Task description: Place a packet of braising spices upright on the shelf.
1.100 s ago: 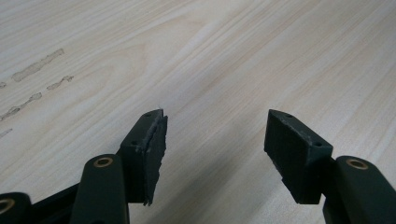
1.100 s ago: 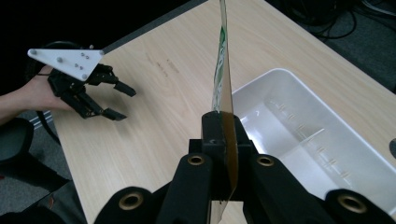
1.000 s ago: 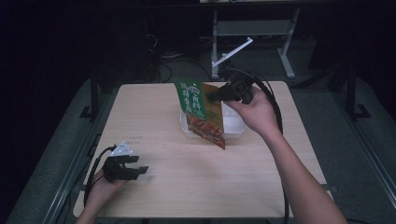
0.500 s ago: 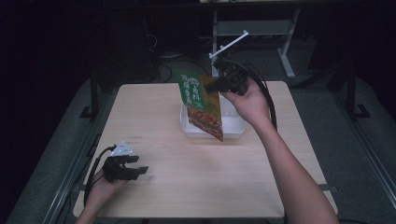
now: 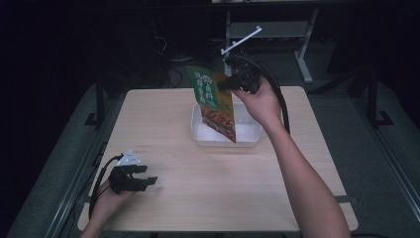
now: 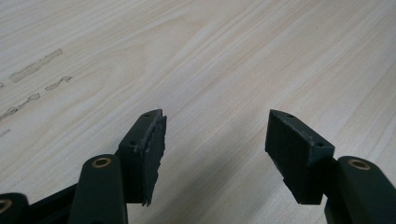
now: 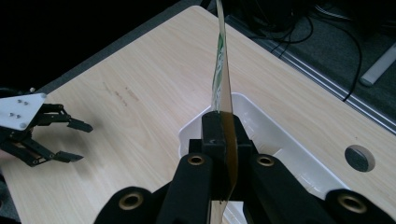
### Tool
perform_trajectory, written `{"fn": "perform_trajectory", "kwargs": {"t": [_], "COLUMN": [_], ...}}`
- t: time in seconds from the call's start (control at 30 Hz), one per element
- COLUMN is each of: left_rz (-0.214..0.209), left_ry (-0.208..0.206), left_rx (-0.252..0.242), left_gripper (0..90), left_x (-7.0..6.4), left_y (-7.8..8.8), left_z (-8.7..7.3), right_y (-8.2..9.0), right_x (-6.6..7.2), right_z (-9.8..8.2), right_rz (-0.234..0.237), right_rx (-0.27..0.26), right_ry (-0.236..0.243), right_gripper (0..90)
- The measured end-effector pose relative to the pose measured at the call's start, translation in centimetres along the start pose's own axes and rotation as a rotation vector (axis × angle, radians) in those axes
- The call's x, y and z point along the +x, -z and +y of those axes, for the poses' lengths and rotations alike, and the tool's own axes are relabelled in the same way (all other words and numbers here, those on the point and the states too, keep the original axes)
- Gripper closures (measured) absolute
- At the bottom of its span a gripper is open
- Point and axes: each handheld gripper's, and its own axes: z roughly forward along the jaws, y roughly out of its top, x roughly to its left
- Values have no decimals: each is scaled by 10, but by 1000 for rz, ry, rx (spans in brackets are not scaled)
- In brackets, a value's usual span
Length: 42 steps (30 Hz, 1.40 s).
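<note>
Right gripper (image 5: 224, 85) pinches the pouch's (image 5: 214, 102) edge above the tray (image 5: 247, 140) — left gripper's (image 5: 148, 174) fingers spread.

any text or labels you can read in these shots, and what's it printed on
Green and orange food packet, clamped in the right gripper above the white tray: large white characters on its green top, too blurred to read.
The packet's edge in the right gripper view: print seen edge-on, unreadable.
No other text: the table and left gripper are unmarked.

left gripper (image 5: 148, 179) agape, right gripper (image 5: 224, 84) clamped
</note>
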Motion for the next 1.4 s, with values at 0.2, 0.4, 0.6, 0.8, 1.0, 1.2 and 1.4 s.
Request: {"fn": "perform_trajectory", "kwargs": {"t": [0.2,0.4,0.6,0.8,1.0,1.2,1.4], "left_rz": [0,-1,-1,-2,-3,-3,-3], "left_ry": [1,0,3,1,0,0,4], "left_rx": [0,-1,1,1,3,3,0], "left_gripper": [374,374,373,373,373,373,373], "left_x": [0,0,0,0,0,0,0], "left_y": [0,0,0,0,0,0,-1], "left_z": [0,0,0,0,0,0,0], "right_y": [4,12,17,22,24,24,18], "right_x": [-10,-19,-29,-39,-47,-54,-59], "right_z": [1,0,-2,-5,-9,-14,-18], "right_rz": [-19,-55,-95,-127,-156,-181,-199], "right_rx": [-12,-22,-26,-27,-29,-29,-23], "right_ry": [-21,-36,-47,-59,-71,-80,-86], "right_gripper": [900,900,900,900,900,900,900]}}
